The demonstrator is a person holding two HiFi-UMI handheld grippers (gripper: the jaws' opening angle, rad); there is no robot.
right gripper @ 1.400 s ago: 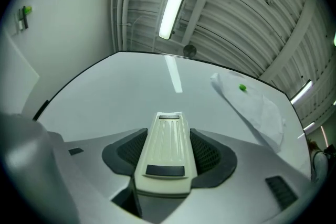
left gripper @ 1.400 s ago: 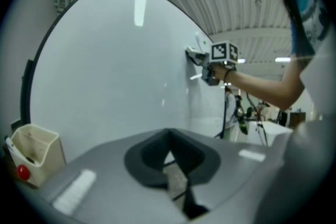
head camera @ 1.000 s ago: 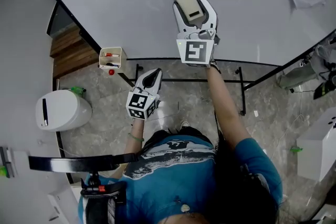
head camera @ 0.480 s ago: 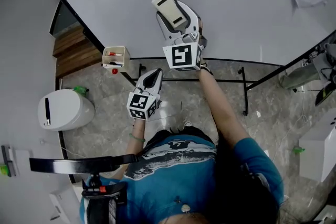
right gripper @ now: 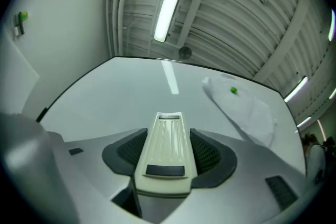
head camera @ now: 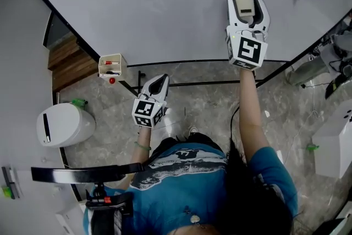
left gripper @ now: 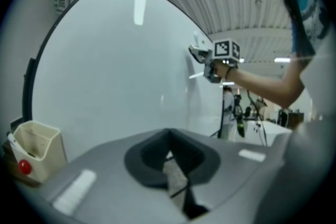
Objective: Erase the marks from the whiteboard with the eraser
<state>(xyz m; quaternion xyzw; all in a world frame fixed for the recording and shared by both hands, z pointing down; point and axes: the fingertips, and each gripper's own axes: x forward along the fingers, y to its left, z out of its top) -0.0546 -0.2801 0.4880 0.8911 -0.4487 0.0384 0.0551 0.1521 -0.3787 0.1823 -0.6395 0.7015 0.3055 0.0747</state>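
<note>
Right hand-held gripper (head camera: 247, 3) is clamped on the eraser (right gripper: 167, 150). Both jaws press its long sides, and the eraser's cream back faces the camera in the right gripper view. The eraser sits on the right part of the whiteboard (head camera: 154, 3), above the board's bottom edge. From the left gripper view it looks pressed to the board face, though we can't confirm contact.

Left hand-held gripper (head camera: 158, 82) is closed on nothing. Its pads meet with only a thin slit between them. It hangs below the whiteboard's bottom edge, near the middle and off the surface, pointing up toward the board.

A sheet of paper (right gripper: 247, 107) is stuck to the upper right of the whiteboard, pinned by a green magnet (right gripper: 233, 91). It is further right of the eraser and apart from it.

A small cream box (head camera: 113, 63) hangs at the whiteboard's lower left edge with red items inside; we can't tell what they are. A white bin (head camera: 65, 124) stands on the floor below the board's left end.
</note>
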